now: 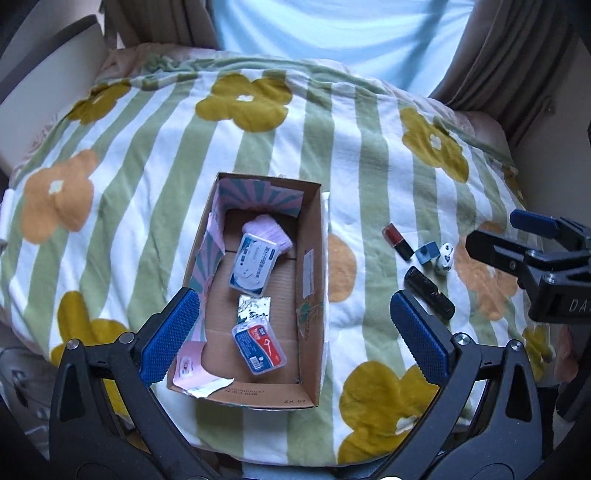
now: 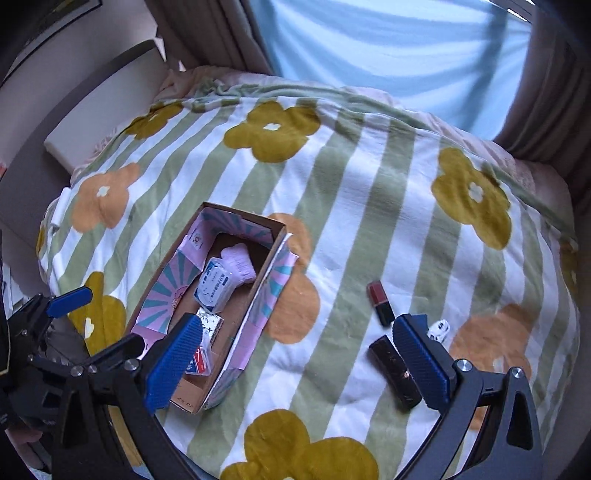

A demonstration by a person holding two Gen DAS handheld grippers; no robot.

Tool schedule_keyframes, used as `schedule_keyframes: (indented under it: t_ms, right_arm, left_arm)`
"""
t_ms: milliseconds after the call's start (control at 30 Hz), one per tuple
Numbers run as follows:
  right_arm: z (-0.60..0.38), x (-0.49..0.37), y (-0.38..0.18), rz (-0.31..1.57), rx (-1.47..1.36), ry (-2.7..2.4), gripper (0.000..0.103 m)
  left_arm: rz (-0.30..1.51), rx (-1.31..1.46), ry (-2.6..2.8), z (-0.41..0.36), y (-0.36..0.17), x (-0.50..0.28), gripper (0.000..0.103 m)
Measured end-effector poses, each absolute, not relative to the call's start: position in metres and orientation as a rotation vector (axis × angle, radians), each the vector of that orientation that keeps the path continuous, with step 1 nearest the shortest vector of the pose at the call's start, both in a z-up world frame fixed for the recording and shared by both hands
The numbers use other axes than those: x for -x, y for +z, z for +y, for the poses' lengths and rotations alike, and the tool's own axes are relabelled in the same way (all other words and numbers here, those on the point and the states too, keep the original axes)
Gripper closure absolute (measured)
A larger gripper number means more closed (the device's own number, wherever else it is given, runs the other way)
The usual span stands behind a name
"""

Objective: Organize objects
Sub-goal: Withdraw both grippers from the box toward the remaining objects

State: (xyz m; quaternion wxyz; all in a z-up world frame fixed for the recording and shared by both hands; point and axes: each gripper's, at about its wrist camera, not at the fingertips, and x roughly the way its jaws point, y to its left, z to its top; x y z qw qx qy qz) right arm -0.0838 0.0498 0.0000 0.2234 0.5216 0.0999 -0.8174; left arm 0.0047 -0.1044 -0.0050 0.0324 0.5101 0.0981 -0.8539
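The left wrist view looks steeply down from near above the box point(image 1: 255, 295), facing the curtain point(image 1: 332, 33); the right wrist view looks down from the right, nearer the lipstick point(image 2: 380, 302); both share box, blanket point(image 2: 369, 203) and lipstick.

A soft white blanket point(image 1: 258, 155) with pale green stripes and big mustard and orange flowers is lying spread over the bed, rumpling along its far edge; behind it, a person's light blue shirt point(image 1: 332, 33) is filling the top of both views. Heavy beige curtains point(image 2: 554, 107) are hanging at the sides; a flat white board point(image 2: 107, 99) is leaning at the left beside the bed.
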Motion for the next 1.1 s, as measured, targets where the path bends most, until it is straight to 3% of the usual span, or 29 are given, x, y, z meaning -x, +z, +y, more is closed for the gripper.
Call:
schedule_keyframes:
  t_ms: [433, 700, 1100]
  right_arm:
    - [0.142, 0.036, 0.007, 0.122, -1.440, -2.488, 0.000]
    - [0.164, 0.030, 0.011, 0.119, -1.386, -2.500, 0.000]
    - [0.190, 0.043, -0.026, 0.124, -1.358, -2.406, 0.004]
  left_arm:
    - [0.181, -1.617, -2.804, -0.052, 0.008, 0.021, 0.000]
    - [0.096, -1.701, -2.858, -0.021, 0.005, 0.041, 0.000]
    - [-0.053, -1.840, -2.896, 0.028, -0.037, 0.089, 0.000]
